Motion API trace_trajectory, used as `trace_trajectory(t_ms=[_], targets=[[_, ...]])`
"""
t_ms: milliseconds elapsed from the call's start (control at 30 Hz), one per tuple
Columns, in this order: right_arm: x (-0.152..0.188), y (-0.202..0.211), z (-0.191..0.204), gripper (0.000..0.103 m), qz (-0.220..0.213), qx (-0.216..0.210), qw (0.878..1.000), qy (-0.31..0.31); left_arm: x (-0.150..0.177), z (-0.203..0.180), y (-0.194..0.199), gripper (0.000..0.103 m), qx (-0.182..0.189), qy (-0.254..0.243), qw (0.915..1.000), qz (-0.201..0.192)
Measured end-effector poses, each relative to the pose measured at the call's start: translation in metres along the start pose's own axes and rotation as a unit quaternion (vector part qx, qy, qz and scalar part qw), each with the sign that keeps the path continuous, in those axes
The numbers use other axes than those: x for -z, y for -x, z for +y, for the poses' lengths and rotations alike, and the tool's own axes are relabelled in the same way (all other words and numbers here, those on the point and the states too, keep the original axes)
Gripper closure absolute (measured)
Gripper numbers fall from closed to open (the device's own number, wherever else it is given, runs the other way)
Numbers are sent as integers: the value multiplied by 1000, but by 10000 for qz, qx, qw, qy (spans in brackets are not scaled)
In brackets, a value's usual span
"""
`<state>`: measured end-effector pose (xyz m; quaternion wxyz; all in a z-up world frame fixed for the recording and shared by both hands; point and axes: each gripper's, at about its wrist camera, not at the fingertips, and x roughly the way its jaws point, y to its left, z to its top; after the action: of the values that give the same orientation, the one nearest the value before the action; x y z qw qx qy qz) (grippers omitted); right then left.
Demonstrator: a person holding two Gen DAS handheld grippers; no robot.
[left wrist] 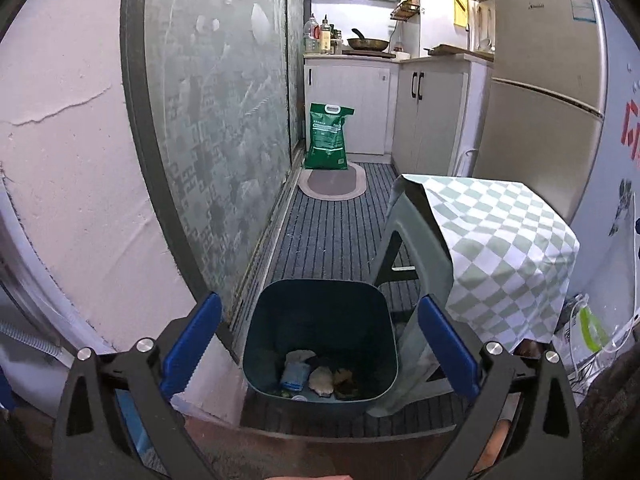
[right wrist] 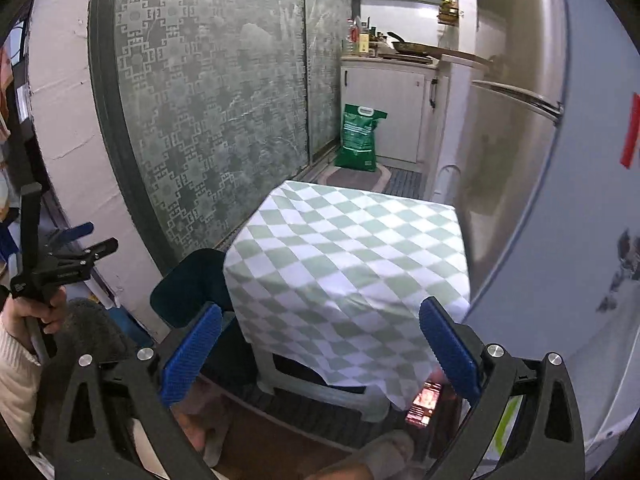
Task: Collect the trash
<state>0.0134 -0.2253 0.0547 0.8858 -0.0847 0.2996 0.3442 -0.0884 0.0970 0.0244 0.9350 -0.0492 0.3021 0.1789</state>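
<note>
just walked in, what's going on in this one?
Trash collection in a narrow kitchen. The left gripper hangs over a dark bin on the floor, jaws open and empty; several scraps already lie at its bottom. The right gripper, also open and empty, faces a stool draped in a green-and-white checkered cloth beside the bin. Nothing shows on the cloth's top.

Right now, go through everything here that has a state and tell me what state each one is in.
Left hand-held gripper: open, holding nothing.
Right hand-held gripper: open, holding nothing.
Trash bin: lidless, some trash at the bottom.
Stool: upright, draped with checkered cloth.
Green sack: upright on the floor.
Fridge: doors shut.
Cabinets: doors shut.
</note>
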Motion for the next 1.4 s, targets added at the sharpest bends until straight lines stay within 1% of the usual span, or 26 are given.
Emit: trace_trajectory(t_ms=[100, 133, 233, 333, 533, 767, 1400], targets=[[6, -2, 1, 3, 29, -9, 10000, 17, 2, -1, 1, 3, -6, 44, 10000, 45], [8, -5, 3, 3, 104, -14, 9999, 64, 3, -1, 2, 3, 28, 90, 9999, 69], [12, -8, 6, 3, 104, 61, 9997, 220, 6, 0, 2, 3, 63, 175, 9997, 138], [16, -12, 2, 3, 165, 76, 9997, 169, 8, 0, 1, 3, 26, 175, 9997, 172], [16, -13, 1, 3, 157, 79, 9998, 127, 10, 2, -2, 3, -43, 233, 9995, 184], [16, -12, 3, 3, 148, 3, 9998, 130, 10, 2, -3, 3, -31, 226, 9996, 183], [16, -13, 2, 3, 156, -7, 9998, 85, 11, -2, -2, 3, -14, 223, 9996, 161]])
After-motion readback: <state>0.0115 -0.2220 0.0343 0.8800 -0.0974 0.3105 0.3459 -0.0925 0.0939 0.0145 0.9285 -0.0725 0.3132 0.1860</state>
